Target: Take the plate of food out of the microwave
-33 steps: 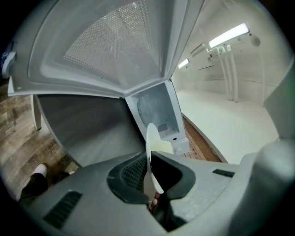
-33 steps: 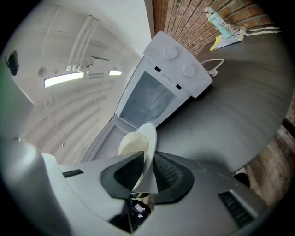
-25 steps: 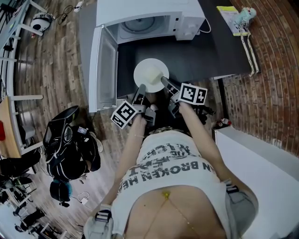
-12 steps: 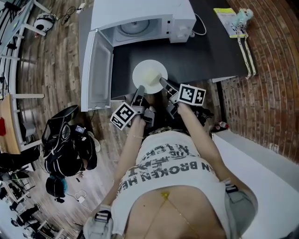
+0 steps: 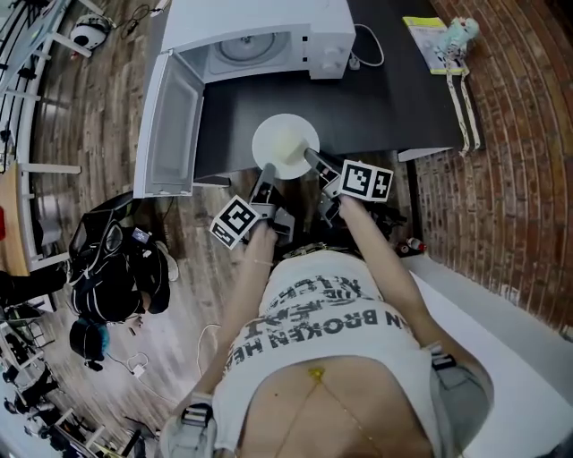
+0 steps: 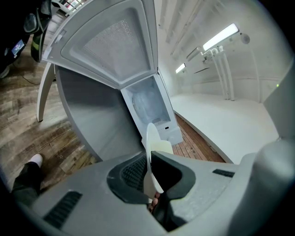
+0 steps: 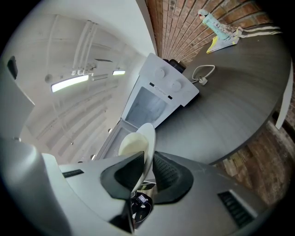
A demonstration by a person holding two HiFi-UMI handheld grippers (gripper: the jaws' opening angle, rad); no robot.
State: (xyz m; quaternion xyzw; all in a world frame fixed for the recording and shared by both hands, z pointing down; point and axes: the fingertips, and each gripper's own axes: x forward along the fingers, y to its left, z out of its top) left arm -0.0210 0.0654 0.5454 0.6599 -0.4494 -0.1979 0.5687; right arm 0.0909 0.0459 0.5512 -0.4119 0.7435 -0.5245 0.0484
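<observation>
Plate of food (image 5: 285, 148), clamped by left tongs (image 5: 267, 172), right tongs (image 5: 311, 157), outside microwave (image 5: 260, 20)

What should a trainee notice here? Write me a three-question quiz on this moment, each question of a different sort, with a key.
1. True or false: the plate of food sits inside the microwave.
2. Multiple choice: what is the right gripper shut on? A) the plate's rim. B) the handle of the microwave. C) nothing at all.
3. Fill the gap: the microwave's door stands ____.

Key: 1 false, since the plate is held out over the dark table. 2 A. 3 open.
</observation>
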